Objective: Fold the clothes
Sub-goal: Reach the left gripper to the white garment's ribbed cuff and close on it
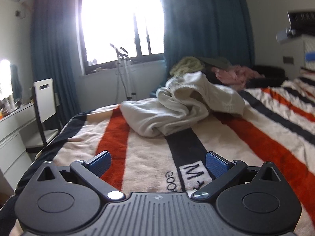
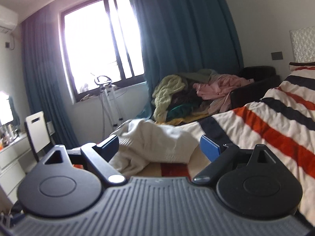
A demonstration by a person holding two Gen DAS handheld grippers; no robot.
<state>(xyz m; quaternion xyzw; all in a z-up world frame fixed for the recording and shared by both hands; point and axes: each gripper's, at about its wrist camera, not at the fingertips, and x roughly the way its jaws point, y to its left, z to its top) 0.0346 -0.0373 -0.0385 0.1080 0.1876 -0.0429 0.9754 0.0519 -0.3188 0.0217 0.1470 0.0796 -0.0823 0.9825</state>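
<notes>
- Cream-white, crumpled knit garment (image 1: pixel 177 106) lay unfolded on the striped fleece blanket (image 1: pixel 265 137), ahead of the left gripper (image 1: pixel 158 164).
- Left gripper stood spread, holding nothing.
- Right gripper (image 2: pixel 159 147) was likewise released, the garment just beyond its fingertips.
- Folding seemed not yet begun; a heap of mixed clothes (image 2: pixel 196 92) waited farther ahead.

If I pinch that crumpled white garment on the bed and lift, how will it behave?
The white garment lies in soft, deep folds, so it will probably sag and unfurl rather than hold its shape. It looks thick and plush, so likely heavier than a thin shirt. A single pinch may catch only one layer; both the left gripper and right gripper are open.
</notes>
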